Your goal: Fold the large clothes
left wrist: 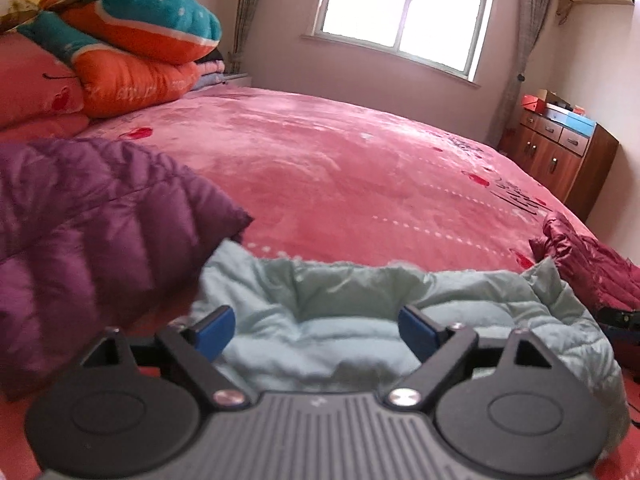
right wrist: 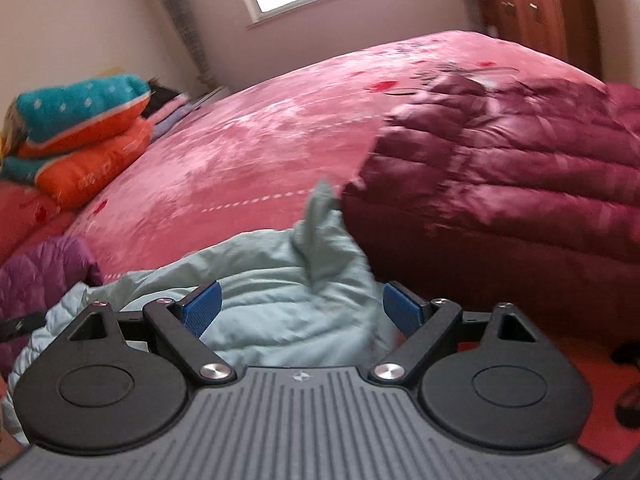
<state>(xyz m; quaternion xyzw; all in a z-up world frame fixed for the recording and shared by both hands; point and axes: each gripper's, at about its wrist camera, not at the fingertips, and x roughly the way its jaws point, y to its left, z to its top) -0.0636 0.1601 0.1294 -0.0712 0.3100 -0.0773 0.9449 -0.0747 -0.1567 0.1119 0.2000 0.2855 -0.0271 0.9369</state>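
A pale green padded jacket (left wrist: 360, 312) lies bunched at the near edge of the pink bed (left wrist: 340, 168). My left gripper (left wrist: 316, 330) hangs just above it with its blue pads wide apart and nothing pressed between them. In the right wrist view the same green jacket (right wrist: 280, 280) lies below my right gripper (right wrist: 302, 310), which is also open, one corner of the cloth sticking up ahead. A purple quilted jacket (left wrist: 92, 224) lies to the left. A maroon quilted jacket (right wrist: 500, 184) lies to the right.
Folded orange and teal quilts (left wrist: 132, 40) are stacked at the far left of the bed. A wooden cabinet (left wrist: 560, 156) with boxes on top stands past the bed's right side, under a window (left wrist: 408, 4). The pink bed cover (right wrist: 240, 152) stretches away ahead.
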